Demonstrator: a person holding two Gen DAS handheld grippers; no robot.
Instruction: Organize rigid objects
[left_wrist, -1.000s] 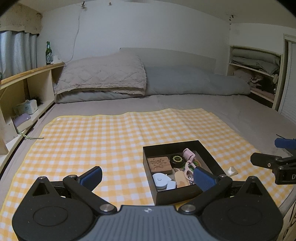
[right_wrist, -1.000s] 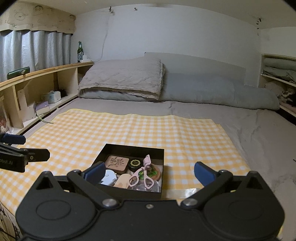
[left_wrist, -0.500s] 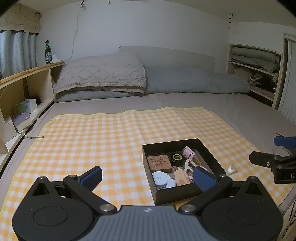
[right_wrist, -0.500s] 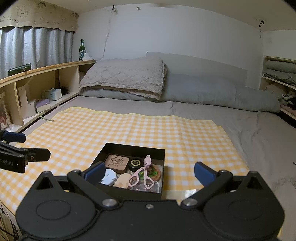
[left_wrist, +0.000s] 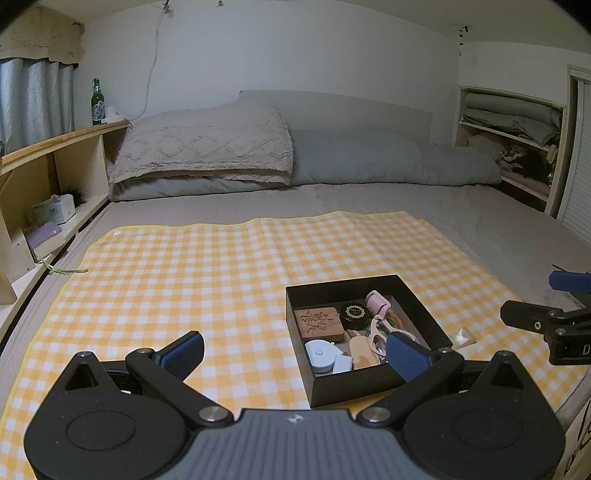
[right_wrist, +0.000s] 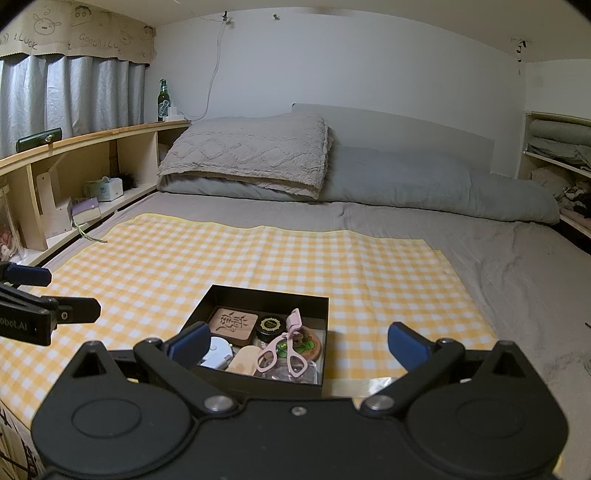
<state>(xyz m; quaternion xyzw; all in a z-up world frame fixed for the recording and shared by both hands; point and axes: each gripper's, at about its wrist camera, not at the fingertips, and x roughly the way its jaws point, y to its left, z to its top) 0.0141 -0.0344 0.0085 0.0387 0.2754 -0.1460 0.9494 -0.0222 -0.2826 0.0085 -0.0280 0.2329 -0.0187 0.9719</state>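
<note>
A black open box (left_wrist: 424, 317) (right_wrist: 207, 299) sits on the yellow checked cloth (left_wrist: 184, 280) (right_wrist: 332, 266) near the bed's front edge. Inside lie a carved brown wooden block (left_wrist: 319, 322) (right_wrist: 232, 322), a round black tin (left_wrist: 354, 314) (right_wrist: 272, 326), a pink eyelash curler (left_wrist: 378, 306) (right_wrist: 284, 347), a white tape measure (left_wrist: 320, 352) and a tan piece (left_wrist: 362, 352) (right_wrist: 243, 363). My left gripper (left_wrist: 293, 350) stands open just before the box's left corner. Hovering above the box's near edge, my right gripper (right_wrist: 297, 343) is open and empty.
A small clear wrapper (left_wrist: 464, 336) lies on the cloth right of the box. Pillows (left_wrist: 207, 147) and a grey bolster (left_wrist: 388, 158) line the headboard. A wooden shelf (right_wrist: 92, 147) with a green bottle (right_wrist: 163, 101) runs along the left; a niche with bedding (left_wrist: 513, 125) is on the right.
Both views have tilted up slightly, showing more wall and curtain. The box and its contents have not moved, and both grippers stay open.
</note>
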